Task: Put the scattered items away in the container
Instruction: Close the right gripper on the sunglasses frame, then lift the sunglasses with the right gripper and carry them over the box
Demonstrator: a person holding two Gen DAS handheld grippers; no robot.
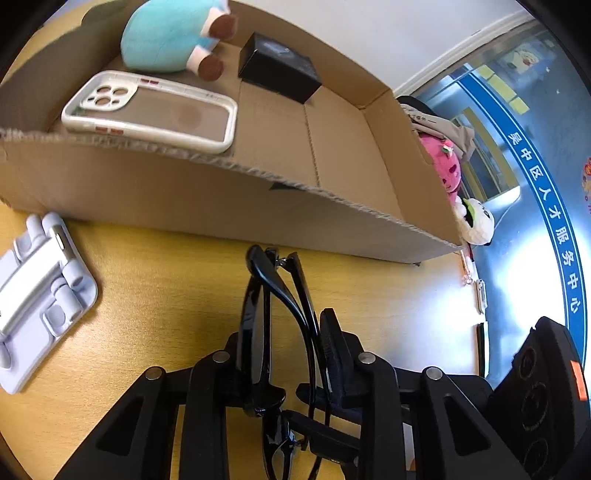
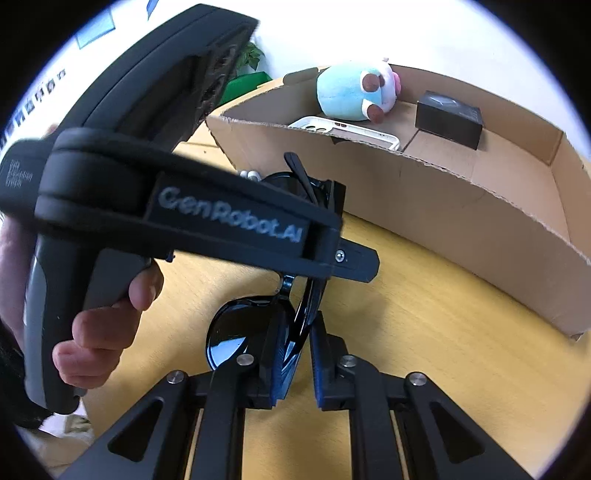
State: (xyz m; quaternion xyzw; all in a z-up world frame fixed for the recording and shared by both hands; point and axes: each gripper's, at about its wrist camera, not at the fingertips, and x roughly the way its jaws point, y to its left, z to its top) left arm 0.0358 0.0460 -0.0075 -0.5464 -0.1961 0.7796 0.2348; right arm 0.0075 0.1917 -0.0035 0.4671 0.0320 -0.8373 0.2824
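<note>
Black sunglasses (image 1: 273, 317) are folded and held above the yellow table between both grippers. My left gripper (image 1: 288, 332) is shut on the sunglasses near one end. My right gripper (image 2: 299, 332) is shut on the sunglasses (image 2: 236, 332) at a lens, with the left gripper body (image 2: 207, 218) crossing in front. The cardboard box (image 1: 207, 199) stands just beyond, and it also shows in the right wrist view (image 2: 424, 192). It holds a white phone case (image 1: 151, 110), a teal plush toy (image 1: 170, 33) and a small black box (image 1: 280, 70).
A white folding phone stand (image 1: 40, 295) lies on the table left of the sunglasses. A pink plush (image 1: 447, 166) and a white plush (image 1: 476, 221) sit past the box's right end. The table edge drops to the floor at right.
</note>
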